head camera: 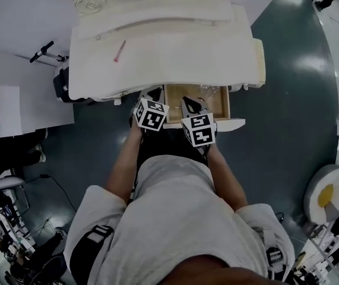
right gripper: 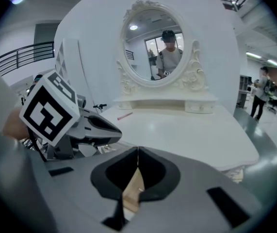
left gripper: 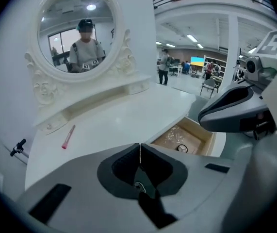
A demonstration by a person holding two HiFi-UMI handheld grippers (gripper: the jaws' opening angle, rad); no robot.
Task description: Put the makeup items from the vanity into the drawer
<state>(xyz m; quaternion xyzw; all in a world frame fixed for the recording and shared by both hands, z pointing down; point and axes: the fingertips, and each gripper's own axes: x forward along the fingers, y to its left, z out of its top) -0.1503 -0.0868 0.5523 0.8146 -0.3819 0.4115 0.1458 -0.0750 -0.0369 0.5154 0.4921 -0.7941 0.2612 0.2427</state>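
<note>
A thin pink makeup stick [head camera: 119, 50] lies on the white vanity top [head camera: 175, 52], left of centre; the left gripper view has the stick [left gripper: 68, 136] ahead and to the left, and in the right gripper view the stick [right gripper: 124, 115] is far ahead. The wooden drawer [head camera: 218, 104] stands open under the front edge, with small clear items [left gripper: 182, 148] inside. My left gripper [head camera: 153, 94] is shut and empty, jaws touching, at the vanity's front edge beside the drawer [left gripper: 198, 132]. Over the drawer's left part, my right gripper [head camera: 194, 104] is shut too, with nothing held.
An oval mirror [left gripper: 77, 33] in an ornate white frame rises at the back of the vanity. A white table [head camera: 15, 108] and a black handle [head camera: 41, 51] are to the left. Dark floor [head camera: 288, 117] spreads to the right, with a round white-and-yellow object [head camera: 329, 195].
</note>
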